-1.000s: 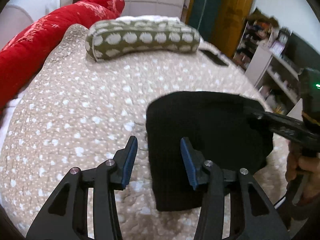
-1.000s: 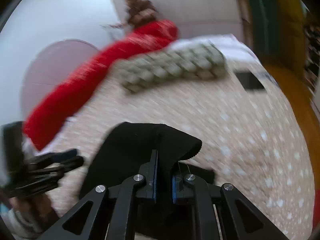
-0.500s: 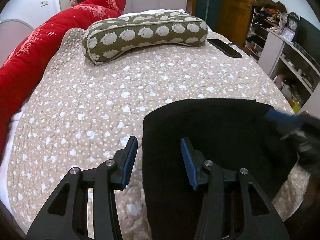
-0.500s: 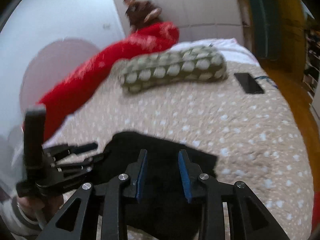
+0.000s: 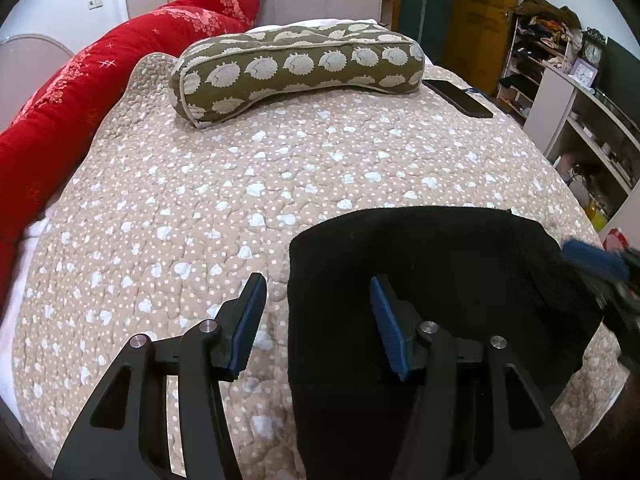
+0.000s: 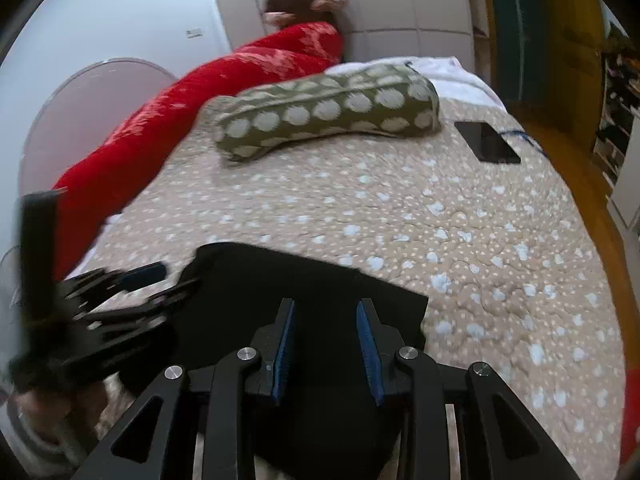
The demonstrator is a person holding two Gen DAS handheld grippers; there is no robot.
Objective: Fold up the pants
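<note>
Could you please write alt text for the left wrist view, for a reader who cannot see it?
Folded black pants lie on a spotted beige quilt, with the open left gripper above their left edge, gripping nothing. Behind are a green pillow, a red blanket and a phone.

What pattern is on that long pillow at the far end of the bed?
The pillow is olive green with pale hedgehog shapes, clearest in the left wrist view.

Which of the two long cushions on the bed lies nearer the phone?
The olive patterned bolster; one end nearly reaches the phone, whereas the red bolster runs along the opposite edge of the bed.
</note>
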